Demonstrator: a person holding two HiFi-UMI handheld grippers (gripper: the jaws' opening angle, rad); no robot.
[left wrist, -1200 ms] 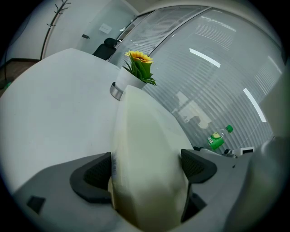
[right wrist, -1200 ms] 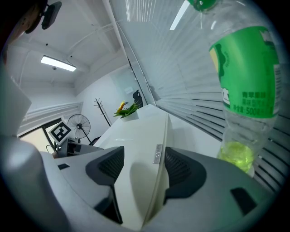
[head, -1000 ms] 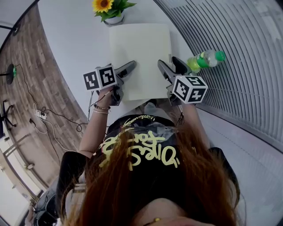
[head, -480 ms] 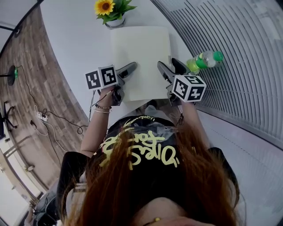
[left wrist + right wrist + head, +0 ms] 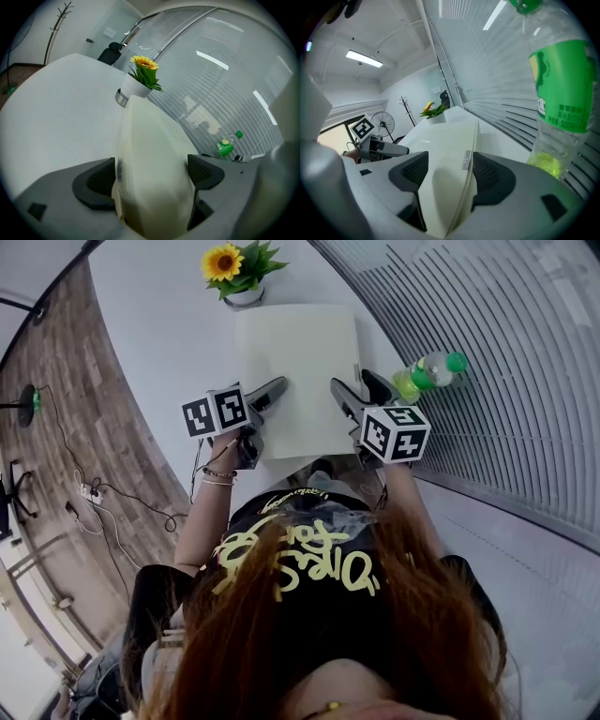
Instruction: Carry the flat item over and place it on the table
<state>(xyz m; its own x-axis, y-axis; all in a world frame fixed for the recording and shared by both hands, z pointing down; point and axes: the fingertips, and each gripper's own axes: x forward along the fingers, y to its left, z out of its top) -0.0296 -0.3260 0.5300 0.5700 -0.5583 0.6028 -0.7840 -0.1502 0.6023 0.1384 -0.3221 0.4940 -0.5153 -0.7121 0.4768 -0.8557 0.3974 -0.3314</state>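
Observation:
A flat cream sheet-like item [image 5: 298, 362] stretches over the white table [image 5: 159, 324], its far edge reaching the flower pot. My left gripper [image 5: 267, 395] is shut on the item's near left edge, and my right gripper [image 5: 356, 390] is shut on its near right edge. In the left gripper view the item [image 5: 150, 154] bulges between the jaws of that gripper [image 5: 152, 171]. In the right gripper view its edge [image 5: 445, 150], with a small metal clip, sits between the jaws of that gripper [image 5: 447, 171]. Whether the item touches the table I cannot tell.
A potted sunflower [image 5: 239, 273] stands at the item's far end. A green-labelled bottle [image 5: 427, 373] stands just right of my right gripper, close to the slatted wall [image 5: 525, 381]. Wooden floor [image 5: 56, 427] with cables lies left of the table.
The head view has shifted a little, so everything sits slightly lower in the picture. Both grippers keep their hold, and the item has barely moved against the pot and bottle.

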